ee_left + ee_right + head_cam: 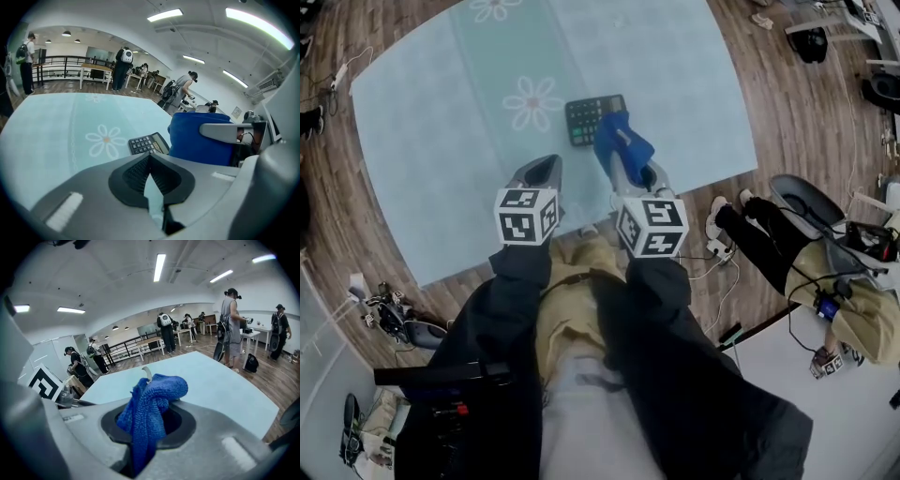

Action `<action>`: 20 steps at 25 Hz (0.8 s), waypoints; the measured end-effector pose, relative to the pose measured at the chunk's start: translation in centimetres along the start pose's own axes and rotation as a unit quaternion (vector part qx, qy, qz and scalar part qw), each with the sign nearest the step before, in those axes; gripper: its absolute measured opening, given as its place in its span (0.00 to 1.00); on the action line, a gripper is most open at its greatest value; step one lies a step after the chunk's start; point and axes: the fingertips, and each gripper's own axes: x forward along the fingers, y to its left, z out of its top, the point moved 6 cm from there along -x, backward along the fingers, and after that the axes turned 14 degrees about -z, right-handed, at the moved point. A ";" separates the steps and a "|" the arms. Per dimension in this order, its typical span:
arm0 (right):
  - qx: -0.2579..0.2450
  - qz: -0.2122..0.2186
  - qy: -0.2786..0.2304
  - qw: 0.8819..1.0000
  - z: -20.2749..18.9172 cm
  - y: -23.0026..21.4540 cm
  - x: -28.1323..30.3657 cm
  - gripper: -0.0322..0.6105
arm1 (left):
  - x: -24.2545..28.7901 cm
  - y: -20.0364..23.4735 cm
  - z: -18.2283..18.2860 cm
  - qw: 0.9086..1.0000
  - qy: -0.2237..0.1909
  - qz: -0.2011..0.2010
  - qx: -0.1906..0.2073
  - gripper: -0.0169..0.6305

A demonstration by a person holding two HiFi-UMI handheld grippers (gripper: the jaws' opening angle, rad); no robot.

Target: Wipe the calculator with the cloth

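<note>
Cloth [623,141] in front of calculator [584,119] edge

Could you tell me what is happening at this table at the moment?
A person holds a gripper in each hand over the light blue table. The right gripper is shut on a blue cloth, held right beside the calculator lying on the table; whether cloth and calculator touch is unclear. The left gripper hangs shut and empty, nearer the person.

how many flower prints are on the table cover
2: one flower print just left of the calculator, another at the far edge, cut off by the frame. More may be hidden under the cloth.
</note>
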 end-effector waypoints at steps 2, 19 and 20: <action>-0.007 -0.002 0.001 1.000 0.0 -0.4 1.4 0.15 | 0.8 0.6 -0.2 1.000 0.010 0.001 -0.007 0.03; -0.226 -0.075 -0.052 0.970 1.6 -0.4 11.0 0.15 | 0.9 5.3 1.2 0.999 -0.007 0.033 -0.033 0.03; -0.242 -0.072 -0.041 0.967 0.7 0.1 11.7 0.15 | 0.9 5.4 1.1 0.999 -0.006 0.033 -0.034 0.03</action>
